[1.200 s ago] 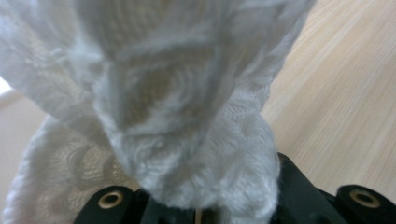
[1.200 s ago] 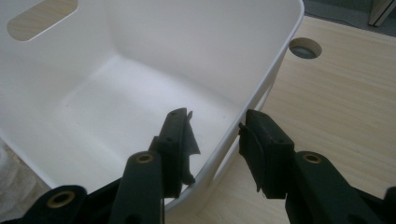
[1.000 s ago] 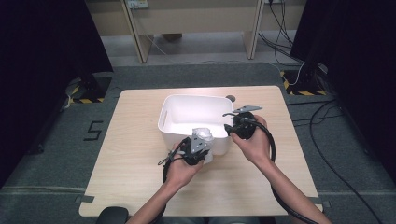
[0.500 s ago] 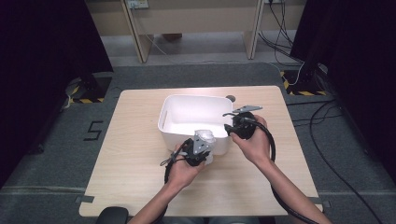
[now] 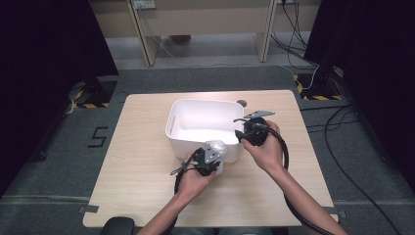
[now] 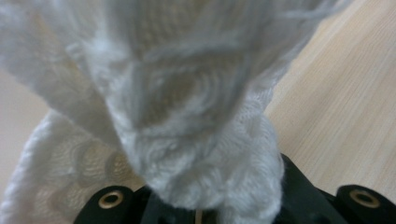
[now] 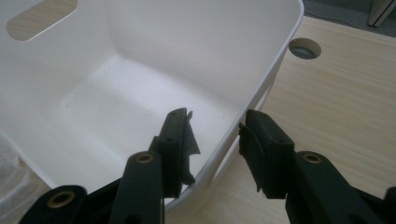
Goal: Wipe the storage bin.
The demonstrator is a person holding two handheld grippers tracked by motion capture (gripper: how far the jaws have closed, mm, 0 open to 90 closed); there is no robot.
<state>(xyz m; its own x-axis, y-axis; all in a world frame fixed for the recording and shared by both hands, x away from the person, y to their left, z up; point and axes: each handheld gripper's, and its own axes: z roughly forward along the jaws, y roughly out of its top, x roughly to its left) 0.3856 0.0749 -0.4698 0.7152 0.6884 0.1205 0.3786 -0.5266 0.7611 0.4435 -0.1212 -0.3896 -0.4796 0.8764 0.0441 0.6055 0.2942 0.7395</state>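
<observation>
— How is the left gripper [image 5: 211, 157] seen?

— Low and centre in the high view, just below the near wall of the white tub [image 5: 182, 113]. In the left gripper view its jaws are closed tight on a white knitted cloth [image 6: 187, 116], which is bunched between them and spreads across the upper left and middle of the frame. A strip of pale wooden table [image 6: 345, 107] is seen at the right edge there.

— And the right gripper [image 7: 215, 145]?

— It is found right of centre in the high view, at the tub's right-hand rim. In the right gripper view its jaws are set astride that rim, one inside the tub and one outside over the table. Whether the pads actually press on the wall cannot be told; a gap is seen on both sides.

— What surrounds them?

— The tub's inside is lit and bare, with a handle slot [image 7: 42, 17] at the upper left. A round grey grommet [image 7: 304, 48] is sunk in the tabletop at the upper right. Black cables are trailed from both grippers toward the bottom of the high view.
</observation>
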